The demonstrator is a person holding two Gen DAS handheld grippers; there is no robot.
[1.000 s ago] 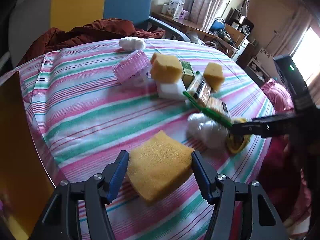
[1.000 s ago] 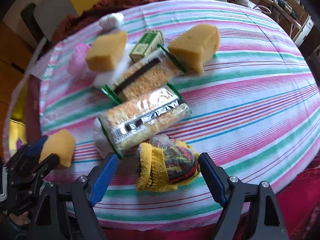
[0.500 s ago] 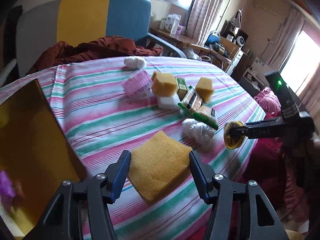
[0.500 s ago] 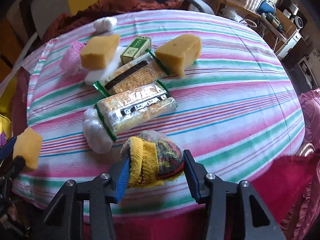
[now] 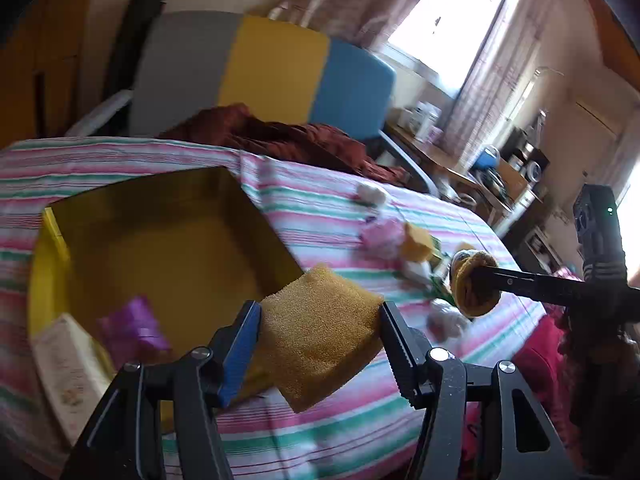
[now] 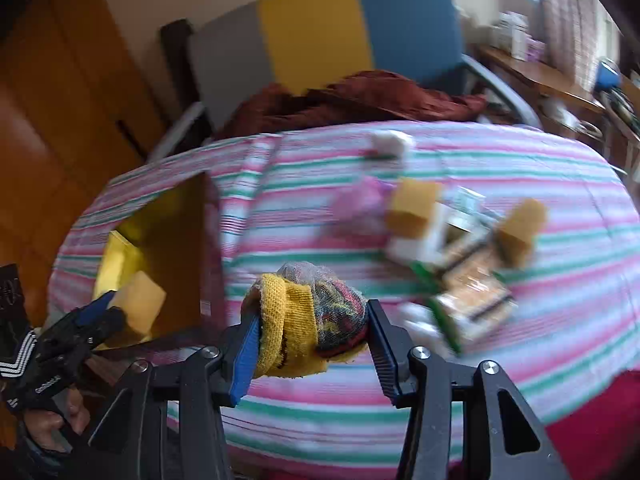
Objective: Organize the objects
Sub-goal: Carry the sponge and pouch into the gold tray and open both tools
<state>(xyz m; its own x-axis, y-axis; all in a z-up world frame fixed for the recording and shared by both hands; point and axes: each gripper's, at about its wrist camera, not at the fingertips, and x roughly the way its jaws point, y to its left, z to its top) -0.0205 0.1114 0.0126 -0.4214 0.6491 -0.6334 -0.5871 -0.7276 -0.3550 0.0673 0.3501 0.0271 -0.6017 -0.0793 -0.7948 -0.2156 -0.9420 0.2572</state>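
Two grippers hang above the striped table (image 5: 328,216) as I work them from afar. Largest first: a yellow box (image 5: 44,264) sits open on the cloth, a purple packet (image 5: 134,326) and a white carton (image 5: 66,368) inside. My left gripper (image 5: 318,340) has its fingers clenched on a yellow sponge (image 5: 320,328) at the box's near edge. My right gripper (image 6: 310,330) is grasping a rolled yellow sock bundle (image 6: 308,312), lifted clear of the table. Snack packets (image 6: 472,304) and more sponges (image 6: 412,208) lie blurred beyond.
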